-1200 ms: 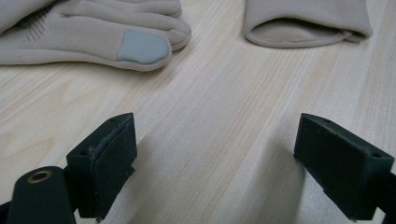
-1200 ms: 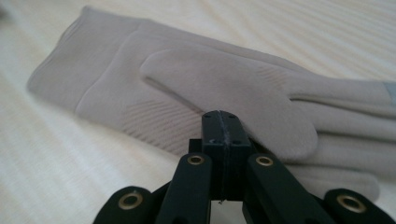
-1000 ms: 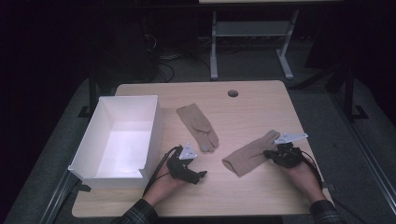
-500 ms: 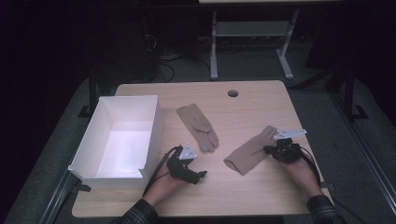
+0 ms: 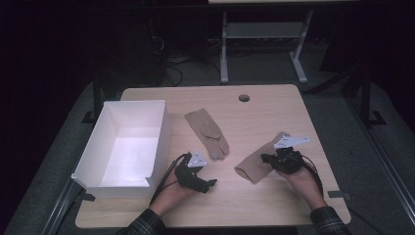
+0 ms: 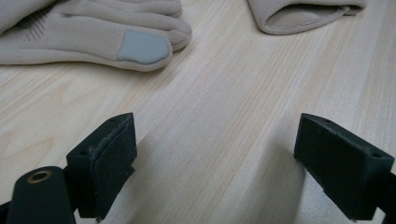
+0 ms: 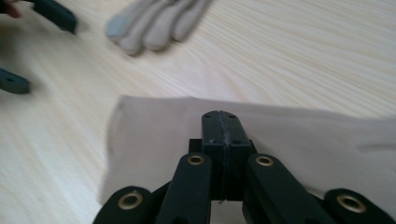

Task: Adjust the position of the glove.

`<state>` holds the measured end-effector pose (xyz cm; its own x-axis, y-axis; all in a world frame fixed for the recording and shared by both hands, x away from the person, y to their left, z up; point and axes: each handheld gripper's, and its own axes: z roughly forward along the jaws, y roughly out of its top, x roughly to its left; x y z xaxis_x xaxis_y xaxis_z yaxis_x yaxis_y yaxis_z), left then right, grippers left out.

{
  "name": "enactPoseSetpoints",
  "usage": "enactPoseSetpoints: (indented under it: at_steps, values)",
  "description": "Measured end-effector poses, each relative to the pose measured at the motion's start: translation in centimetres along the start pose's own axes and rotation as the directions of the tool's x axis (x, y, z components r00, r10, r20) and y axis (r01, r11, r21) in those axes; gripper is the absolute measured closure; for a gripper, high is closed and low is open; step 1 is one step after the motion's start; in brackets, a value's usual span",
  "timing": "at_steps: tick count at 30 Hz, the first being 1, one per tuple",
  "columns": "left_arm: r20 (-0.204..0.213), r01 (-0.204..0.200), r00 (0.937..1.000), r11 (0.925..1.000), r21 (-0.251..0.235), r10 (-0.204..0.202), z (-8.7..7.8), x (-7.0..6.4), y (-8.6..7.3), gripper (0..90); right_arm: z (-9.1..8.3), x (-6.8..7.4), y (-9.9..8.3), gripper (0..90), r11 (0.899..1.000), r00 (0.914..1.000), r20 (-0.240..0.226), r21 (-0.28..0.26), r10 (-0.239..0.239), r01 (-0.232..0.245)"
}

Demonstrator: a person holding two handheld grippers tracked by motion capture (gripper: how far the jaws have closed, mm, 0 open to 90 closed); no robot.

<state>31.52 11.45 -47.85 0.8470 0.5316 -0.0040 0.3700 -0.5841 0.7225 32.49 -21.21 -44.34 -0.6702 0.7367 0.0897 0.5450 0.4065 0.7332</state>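
Right tongs [image 7: 220, 126] pressed together over near glove [image 5: 254, 164], grip on fabric unclear | left tongs [image 6: 229, 154] spread wide, resting on bare surface [image 5: 264, 110] | far glove [image 5: 208, 132] lies flat mid-surface | white box [image 5: 105, 183] at left

1. Black two-jaw left gripper [image 5: 208, 183], with a grey three-cornered plate on top and a dark cable trailing near.
2. Matching black right gripper [image 7: 221, 128], with brass-coloured rivets on its links and small screws in the pads.
3. Dark plaid sleeves at both wrists.
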Motion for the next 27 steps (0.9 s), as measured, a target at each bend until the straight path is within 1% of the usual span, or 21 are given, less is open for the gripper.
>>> enactPoseSetpoints:
  at_steps: [1,4,5,6,9,11,14,17,20,21,27]
  values:
    - [0.0,0.0,1.0,1.0,0.001,0.0,0.0,0.0,0.0,12.3,0.3,0.4,0.2,90.0,1.0,0.9998,-0.011,-0.006,-0.014,0.014]
    - [0.0,0.001,1.0,1.0,0.0,-0.001,0.0,0.0,0.0,12.3,1.3,1.5,0.9,90.0,0.999,0.9983,-0.04,-0.003,-0.041,0.041]
    - [0.002,0.001,1.0,1.0,0.0,-0.001,0.0,0.0,0.0,12.3,1.3,1.5,0.9,90.0,0.999,0.9983,-0.04,-0.003,-0.041,0.041]
    - [0.001,0.0,1.0,1.0,0.001,0.0,0.0,0.0,0.0,12.3,2.1,2.2,1.3,90.0,0.999,0.9969,-0.06,0.002,-0.05,0.051]
    - [0.001,-0.002,1.0,1.0,0.003,0.002,0.0,0.0,0.0,12.3,3.2,3.1,1.7,90.0,0.998,0.9952,-0.072,0.013,-0.067,0.068]
    - [-0.002,-0.01,0.9999,0.9999,0.003,0.01,0.0,0.1,0.0,12.3,3.9,3.4,1.8,90.0,0.997,0.9946,-0.077,0.025,-0.07,0.072]
    - [-0.002,-0.003,1.0,1.0,0.002,0.003,0.0,0.0,0.0,12.3,4.8,3.4,1.8,90.0,0.997,0.9947,-0.079,0.044,-0.066,0.069]
    - [-0.001,0.001,1.0,1.0,0.002,-0.001,0.0,0.0,0.0,12.3,5.6,3.5,1.6,90.0,0.993,0.9931,-0.08,0.076,-0.086,0.092]
    - [-0.002,-0.001,1.0,1.0,0.002,0.001,0.0,0.0,0.0,12.3,5.7,3.5,1.5,90.0,0.993,0.9932,-0.077,0.074,-0.087,0.093]
    - [-0.002,-0.002,1.0,1.0,0.003,0.002,0.0,0.0,0.0,12.3,5.6,3.6,1.5,90.0,0.992,0.9929,-0.082,0.083,-0.086,0.092]
    - [-0.004,-0.006,1.0,1.0,0.003,0.006,0.0,0.0,0.0,12.4,4.9,3.5,1.0,90.0,0.989,0.9907,-0.09,0.097,-0.103,0.111]
